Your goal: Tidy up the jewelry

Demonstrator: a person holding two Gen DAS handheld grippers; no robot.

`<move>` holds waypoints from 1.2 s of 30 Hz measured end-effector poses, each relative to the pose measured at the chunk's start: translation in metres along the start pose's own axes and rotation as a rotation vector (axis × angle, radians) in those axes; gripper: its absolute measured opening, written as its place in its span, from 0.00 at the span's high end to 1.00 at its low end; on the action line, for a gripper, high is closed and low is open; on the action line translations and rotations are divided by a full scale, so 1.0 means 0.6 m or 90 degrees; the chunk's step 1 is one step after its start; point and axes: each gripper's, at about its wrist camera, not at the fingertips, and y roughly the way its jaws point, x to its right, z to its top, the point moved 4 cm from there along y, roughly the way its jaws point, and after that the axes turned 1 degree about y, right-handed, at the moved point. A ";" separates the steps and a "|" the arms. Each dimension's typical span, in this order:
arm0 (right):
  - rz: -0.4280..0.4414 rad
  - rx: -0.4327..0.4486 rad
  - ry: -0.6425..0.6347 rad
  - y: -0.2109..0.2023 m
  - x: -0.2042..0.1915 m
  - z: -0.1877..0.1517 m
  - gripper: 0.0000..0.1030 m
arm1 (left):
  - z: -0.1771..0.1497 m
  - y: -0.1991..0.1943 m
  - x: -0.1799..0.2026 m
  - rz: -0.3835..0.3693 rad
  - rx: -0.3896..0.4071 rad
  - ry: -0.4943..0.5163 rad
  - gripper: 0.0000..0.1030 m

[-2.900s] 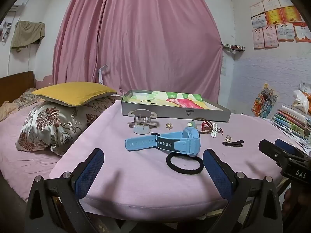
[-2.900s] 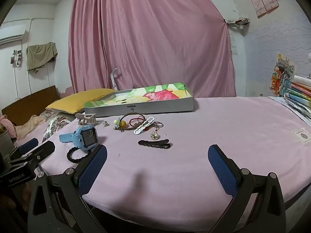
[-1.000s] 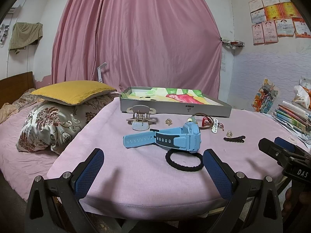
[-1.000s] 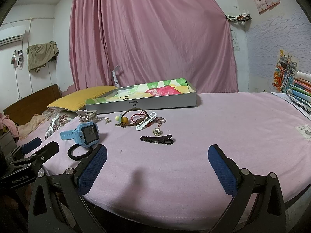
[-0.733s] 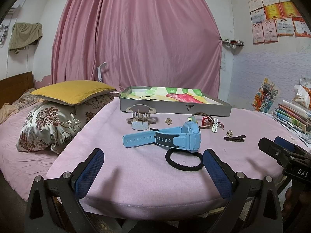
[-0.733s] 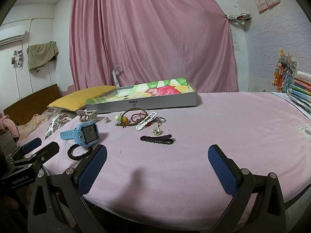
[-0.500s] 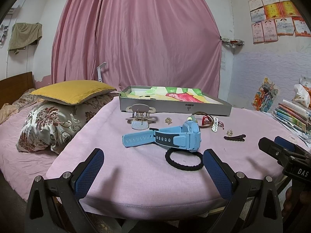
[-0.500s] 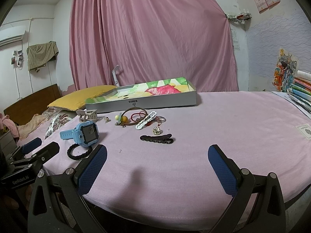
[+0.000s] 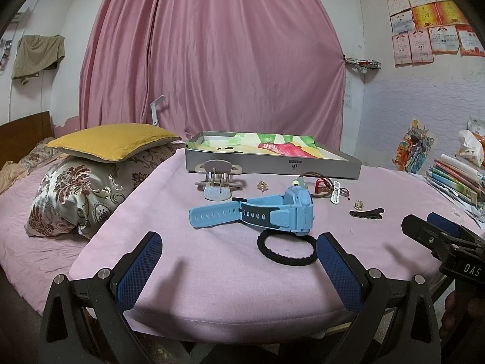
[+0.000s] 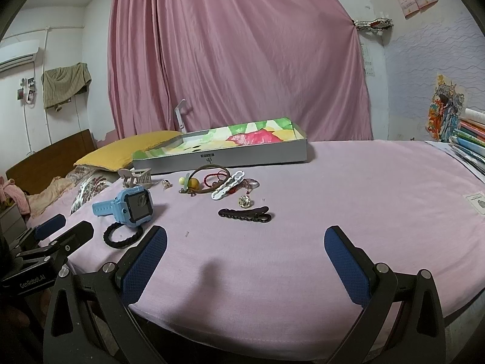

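While both grippers, left gripper (image 9: pixel 238 268) and right gripper (image 10: pixel 245 262), hover empty, fingers wide apart: nothing boxed yet. Next: approach watch (image 9: pixel 266 214), carry to tray (image 9: pixel 272 163).

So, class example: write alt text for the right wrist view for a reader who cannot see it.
The open right gripper hovers at the edge of a pink-covered table, holding nothing. Ahead lie a black hair clip, a blue watch on a black hair tie, small jewelry pieces and a shallow grey box; the left gripper shows at far left.
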 end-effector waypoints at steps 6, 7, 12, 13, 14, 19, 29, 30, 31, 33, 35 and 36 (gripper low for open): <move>0.016 -0.012 -0.010 0.006 0.005 0.011 0.01 | -0.016 0.006 -0.002 -0.010 -0.008 0.001 0.01; 0.024 -0.015 -0.017 0.008 0.008 0.017 0.01 | -0.015 0.005 -0.001 -0.012 -0.010 0.003 0.01; 0.038 -0.058 -0.062 0.035 0.018 0.043 0.01 | -0.010 0.010 0.009 -0.037 -0.038 0.022 0.01; 0.043 -0.074 -0.066 0.044 0.019 0.047 0.01 | -0.008 0.013 0.011 -0.040 -0.042 0.023 0.01; 0.050 -0.088 -0.069 0.051 0.018 0.050 0.02 | -0.007 0.013 0.011 -0.046 -0.048 0.025 0.01; 0.082 -0.164 -0.090 0.094 0.018 0.055 0.21 | -0.001 0.025 0.025 -0.070 -0.079 0.039 0.01; 0.116 -0.274 -0.147 0.161 -0.012 0.056 0.32 | 0.002 0.061 0.060 -0.084 -0.147 0.087 0.14; 0.120 -0.282 -0.151 0.163 -0.013 0.056 0.33 | 0.002 0.063 0.061 -0.083 -0.150 0.089 0.16; 0.124 -0.293 -0.159 0.170 -0.019 0.054 0.35 | 0.000 0.067 0.063 -0.083 -0.157 0.091 0.19; 0.123 -0.300 -0.173 0.173 -0.023 0.054 0.38 | 0.001 0.069 0.067 -0.075 -0.160 0.103 0.20; 0.122 -0.303 -0.181 0.171 -0.023 0.056 0.45 | 0.002 0.071 0.066 -0.073 -0.163 0.104 0.23; 0.121 -0.302 -0.183 0.168 -0.024 0.055 0.47 | 0.003 0.070 0.065 -0.071 -0.164 0.103 0.24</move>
